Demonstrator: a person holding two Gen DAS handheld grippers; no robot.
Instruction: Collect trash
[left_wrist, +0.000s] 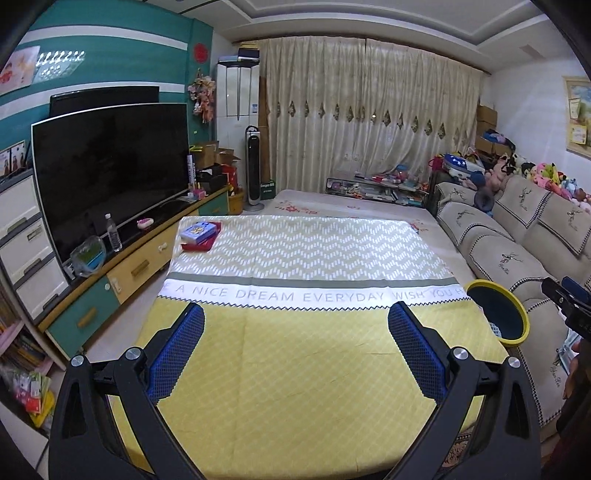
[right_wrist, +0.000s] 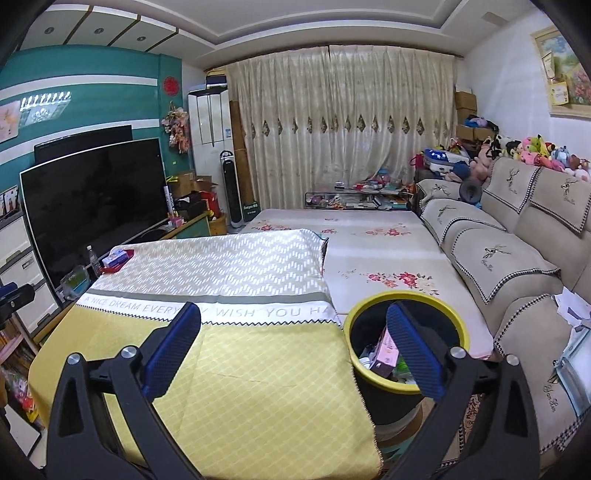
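Note:
A dark bin with a yellow rim (right_wrist: 406, 295) stands at the table's right edge, between table and sofa; it also shows in the left wrist view (left_wrist: 496, 314). Inside it lie several pieces of trash, among them a pink carton (right_wrist: 386, 350). My left gripper (left_wrist: 295, 314) is open and empty above the yellow tablecloth (left_wrist: 295, 369). My right gripper (right_wrist: 293, 314) is open and empty, above the table's right side with its right finger (right_wrist: 410, 343) over the bin. A blue box on a red tray (left_wrist: 201, 234) sits at the table's far left corner.
A TV (left_wrist: 110, 166) on a low cabinet runs along the left, with a water bottle (left_wrist: 113, 232) on it. A sofa (right_wrist: 517, 258) with plush toys lies right. A floral mat (right_wrist: 369, 236) and a cluttered glass table (right_wrist: 354, 199) lie beyond.

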